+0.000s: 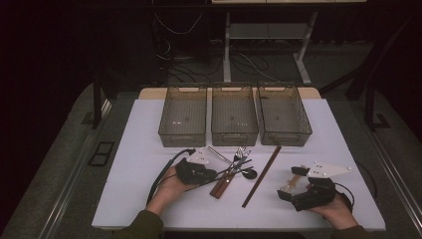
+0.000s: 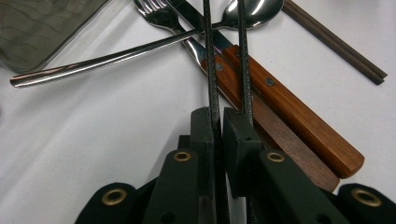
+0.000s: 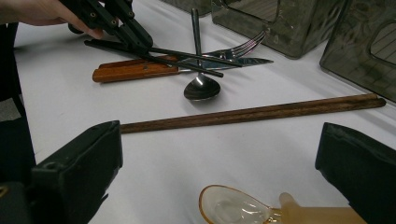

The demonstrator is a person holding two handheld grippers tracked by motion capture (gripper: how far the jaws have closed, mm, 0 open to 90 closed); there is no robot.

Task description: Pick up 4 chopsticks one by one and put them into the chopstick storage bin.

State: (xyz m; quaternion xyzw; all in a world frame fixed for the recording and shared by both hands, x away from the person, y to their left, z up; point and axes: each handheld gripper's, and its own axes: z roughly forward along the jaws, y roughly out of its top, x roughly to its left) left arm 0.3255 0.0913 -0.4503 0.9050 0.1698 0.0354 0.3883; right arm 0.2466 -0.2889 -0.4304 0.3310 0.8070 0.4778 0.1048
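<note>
Here the left gripper (image 2: 219, 126) is pinching black chopsticks (image 2: 210, 60), their long axis running toward the frame's top edge. The right gripper (image 3: 219, 172) is resting with jaws spread wide

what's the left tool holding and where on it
The left tool is shut on a pair of black chopsticks, gripping them near their back ends; the tips cross over the wooden-handled cutlery.

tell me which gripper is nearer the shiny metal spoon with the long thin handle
Left. The left gripper sits right at the metal spoon, holding black chopsticks over it. The right gripper is beyond the brown wooden chopsticks.
</note>
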